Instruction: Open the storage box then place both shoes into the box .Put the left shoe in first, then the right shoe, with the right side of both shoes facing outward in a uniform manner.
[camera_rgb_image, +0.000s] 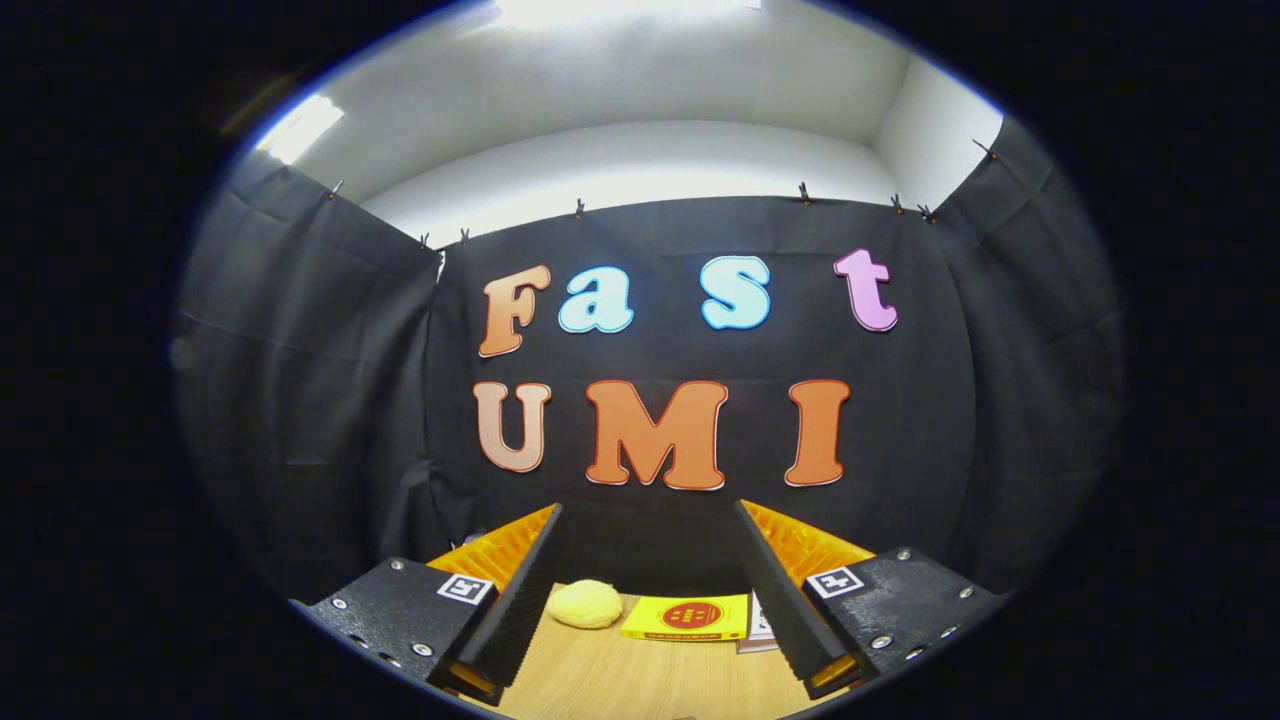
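The gripper (650, 590) is wide open, holding nothing; beyond, a yellow sponge (585, 605) and yellow book (688, 618) lie on the table (620, 680).

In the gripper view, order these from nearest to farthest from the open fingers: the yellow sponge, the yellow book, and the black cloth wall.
From the open gripper, holding nothing:
1. Yellow sponge, on the wooden table, between the fingers near the left one.
2. Yellow book, flat on the table, toward the right finger; too close to the sponge to rank surely.
3. Black cloth wall, beyond both, behind the table.
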